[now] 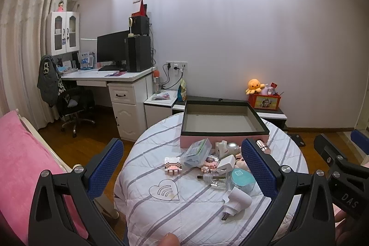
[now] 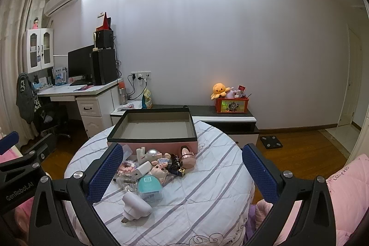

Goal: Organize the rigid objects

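- The round table covered with a white quilted cloth with grey stripes [image 1: 161, 211] carries all task items.
- The shallow rectangular box with pink walls and a black rim [image 1: 224, 118] sits at the far edge of the table, open side up, nothing inside.
- The left gripper [image 1: 182, 167] hovers above the near edge, blue-padded jaws spread wide, holding nothing.
- The right gripper [image 2: 182, 171] hovers likewise, jaws spread wide, holding nothing.
- The cluster of small items lies just beside the box's near wall, toward the table's centre.
- The white plug adapter [image 2: 136, 206] lies nearest the near edge.
- The teal-lidded clear jar [image 2: 150, 188] touches the adapter's far side.
- The clear plastic case with green contents [image 1: 196, 152] lies tilted at the cluster's left.
- The pink-and-white brick model [image 1: 173, 165] rests just left of the case.
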Action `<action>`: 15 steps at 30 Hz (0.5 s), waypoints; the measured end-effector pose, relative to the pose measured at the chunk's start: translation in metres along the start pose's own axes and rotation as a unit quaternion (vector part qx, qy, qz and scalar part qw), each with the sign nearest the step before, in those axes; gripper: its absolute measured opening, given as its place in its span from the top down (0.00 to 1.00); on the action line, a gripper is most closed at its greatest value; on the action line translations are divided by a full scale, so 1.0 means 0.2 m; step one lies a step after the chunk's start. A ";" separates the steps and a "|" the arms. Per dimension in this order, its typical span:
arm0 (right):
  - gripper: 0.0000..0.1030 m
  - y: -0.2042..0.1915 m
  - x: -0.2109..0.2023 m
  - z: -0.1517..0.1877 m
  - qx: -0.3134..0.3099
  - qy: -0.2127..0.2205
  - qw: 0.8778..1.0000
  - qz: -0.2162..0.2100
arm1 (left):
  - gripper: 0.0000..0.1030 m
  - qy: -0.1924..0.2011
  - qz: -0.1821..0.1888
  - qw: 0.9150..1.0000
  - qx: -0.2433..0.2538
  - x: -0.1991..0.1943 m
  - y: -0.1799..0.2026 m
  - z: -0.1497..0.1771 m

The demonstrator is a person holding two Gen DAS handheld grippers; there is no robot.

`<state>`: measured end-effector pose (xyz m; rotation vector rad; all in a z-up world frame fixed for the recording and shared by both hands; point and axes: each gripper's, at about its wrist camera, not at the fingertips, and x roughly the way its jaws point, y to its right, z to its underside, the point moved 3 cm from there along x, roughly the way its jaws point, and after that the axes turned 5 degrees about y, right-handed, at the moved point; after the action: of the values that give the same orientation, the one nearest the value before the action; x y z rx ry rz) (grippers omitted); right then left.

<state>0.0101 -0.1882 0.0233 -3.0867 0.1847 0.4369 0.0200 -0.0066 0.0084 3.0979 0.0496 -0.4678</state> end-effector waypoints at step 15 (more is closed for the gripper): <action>0.00 -0.01 0.13 0.09 -0.005 -0.030 1.000 -0.005 | 0.00 -0.027 -0.002 1.000 -0.003 0.13 -0.05 0.11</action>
<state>0.0296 -0.1879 -0.0004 -3.0779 0.1666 0.5305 0.0378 0.0039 -0.0209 3.0774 0.0555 -0.5491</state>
